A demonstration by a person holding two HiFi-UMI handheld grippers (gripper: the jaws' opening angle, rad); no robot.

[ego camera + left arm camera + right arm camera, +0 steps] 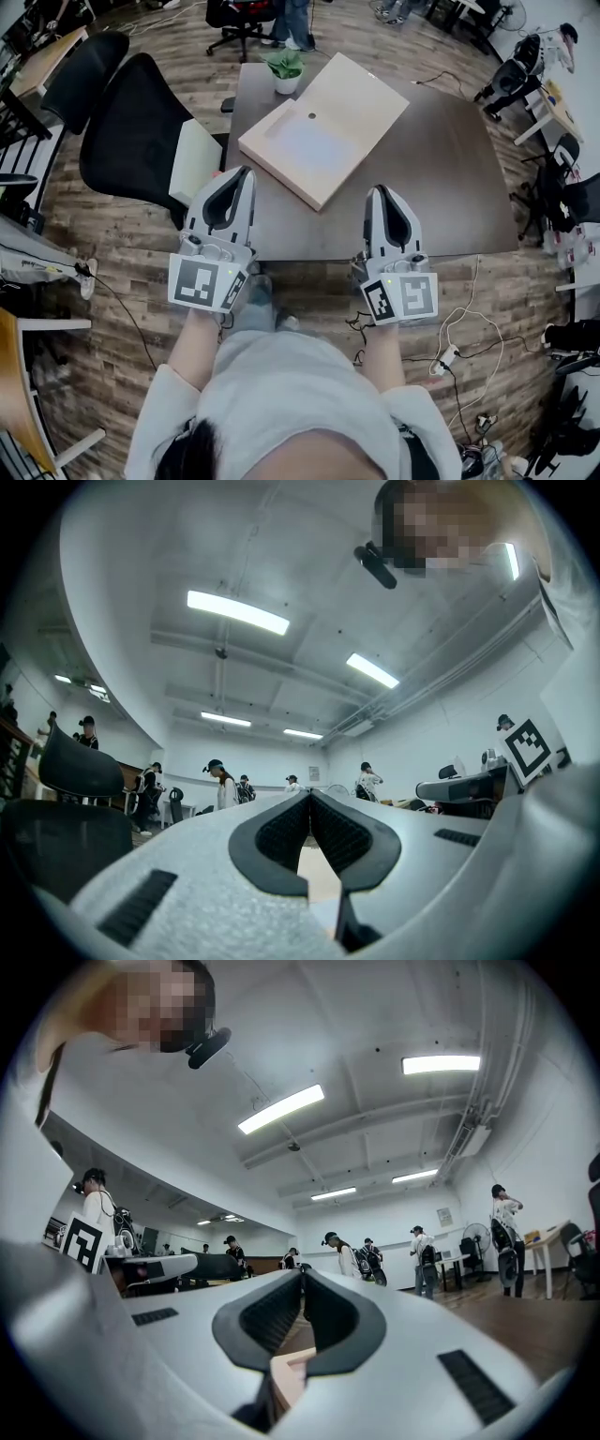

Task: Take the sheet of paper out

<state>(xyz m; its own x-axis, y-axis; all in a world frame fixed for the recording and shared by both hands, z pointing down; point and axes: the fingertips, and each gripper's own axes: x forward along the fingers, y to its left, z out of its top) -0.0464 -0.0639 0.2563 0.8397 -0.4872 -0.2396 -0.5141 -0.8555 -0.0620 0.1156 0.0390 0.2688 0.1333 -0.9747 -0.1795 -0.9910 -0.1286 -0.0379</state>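
A flat beige box lies slanted on the dark table. A pale sheet covers its near left half. My left gripper is shut and empty, its tips over the table's front left edge, short of the box's near corner. My right gripper is also shut and empty, over the table's front edge to the right of that corner. In the left gripper view the jaws meet at the tips, with a strip of the beige box below them. The right gripper view shows its jaws closed above the box.
A small potted plant stands at the table's far left edge. Two black office chairs stand left of the table, with a white panel leaning by the nearer one. Cables lie on the wooden floor at the right. People stand far off.
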